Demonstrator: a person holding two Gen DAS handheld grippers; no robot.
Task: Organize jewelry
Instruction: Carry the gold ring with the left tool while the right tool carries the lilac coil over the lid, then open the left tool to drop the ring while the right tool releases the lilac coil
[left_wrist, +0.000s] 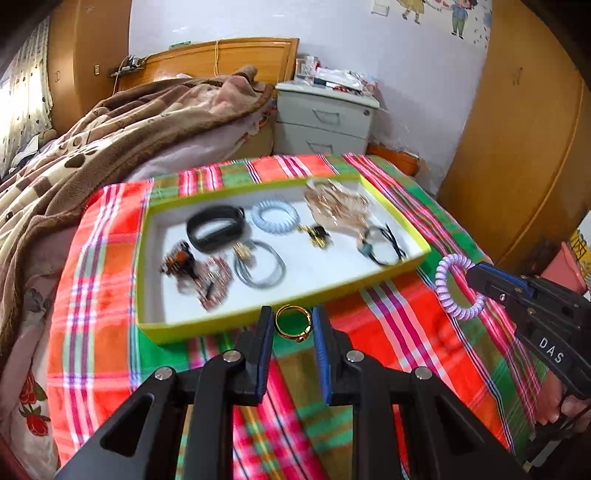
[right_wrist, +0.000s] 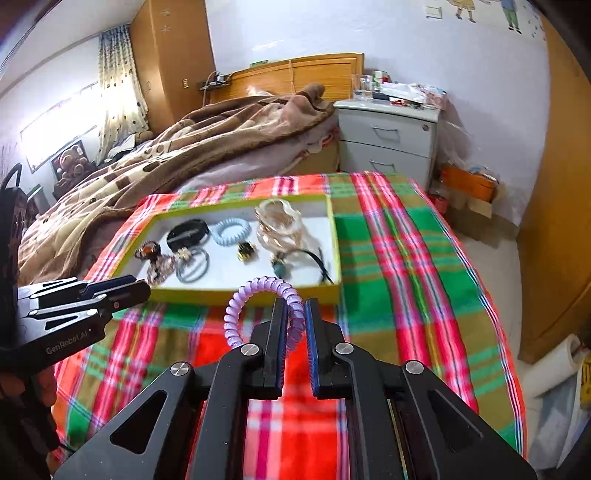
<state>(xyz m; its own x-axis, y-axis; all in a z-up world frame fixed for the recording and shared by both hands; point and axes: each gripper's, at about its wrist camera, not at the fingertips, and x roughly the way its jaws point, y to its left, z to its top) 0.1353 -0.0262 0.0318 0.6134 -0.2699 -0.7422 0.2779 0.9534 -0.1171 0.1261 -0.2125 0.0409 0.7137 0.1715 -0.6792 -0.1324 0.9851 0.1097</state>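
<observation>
A shallow box with a yellow-green rim (left_wrist: 391, 272) (right_wrist: 243, 296) sits on a plaid cloth and holds several pieces of jewelry: a black band (left_wrist: 216, 227), a pale blue coil tie (left_wrist: 275, 216), grey rings (left_wrist: 260, 264) and gold chains (left_wrist: 336, 205). My left gripper (left_wrist: 293, 325) holds a gold ring (left_wrist: 293, 324) between its fingers, just in front of the box's near rim. My right gripper (right_wrist: 295, 317) is shut on a purple coil bracelet (right_wrist: 258, 310), held above the cloth near the box's front right corner; it also shows in the left wrist view (left_wrist: 458, 288).
The plaid cloth (right_wrist: 399, 258) covers a low surface next to a bed with a brown blanket (left_wrist: 110, 129). A grey bedside cabinet (right_wrist: 388, 140) stands behind. A wooden wardrobe (left_wrist: 517, 147) is on the right.
</observation>
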